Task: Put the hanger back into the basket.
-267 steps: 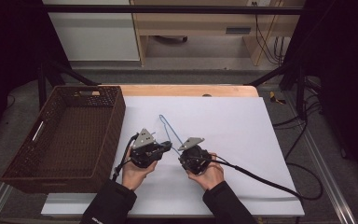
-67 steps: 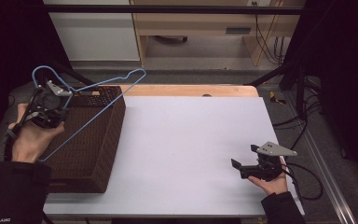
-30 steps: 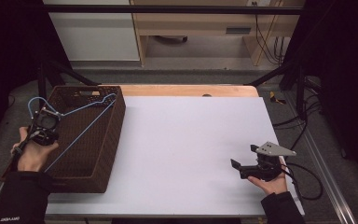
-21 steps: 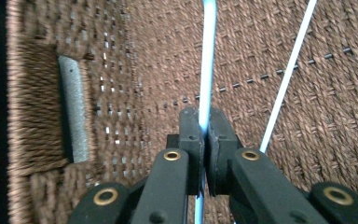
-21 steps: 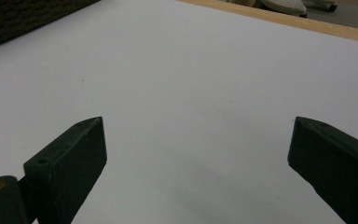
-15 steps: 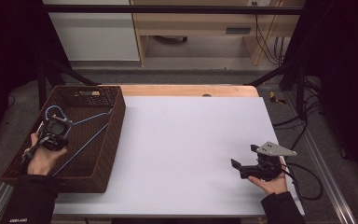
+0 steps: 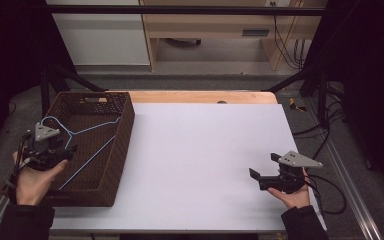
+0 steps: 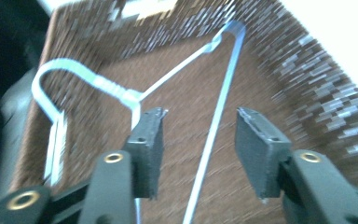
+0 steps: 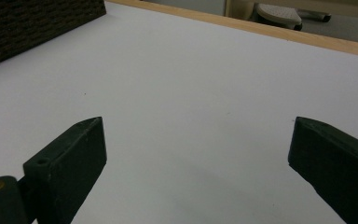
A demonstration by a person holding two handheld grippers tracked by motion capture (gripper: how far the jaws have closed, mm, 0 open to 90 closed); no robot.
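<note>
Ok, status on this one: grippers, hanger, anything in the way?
Left gripper just opened, right gripper open, idle. Hanger released, lying in basket. Nothing in the way.

The left gripper view is smeared with motion blur, so the hanger (image 8: 214, 116) and basket (image 8: 307, 79) weave look soft (the hanger's lower end runs off the bottom edge).

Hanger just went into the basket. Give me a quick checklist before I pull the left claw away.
1. Hanger lies inside the basket: ok.
2. Left claw has let go, its jaws have just been opening, and the wire runs between them untouched: ok.
3. Hook clear of the basket rim: cannot tell.
4. Nothing snagged on the left claw's cable: cannot tell.
5. Right claw open and holding nothing, over the table: ok.
</note>
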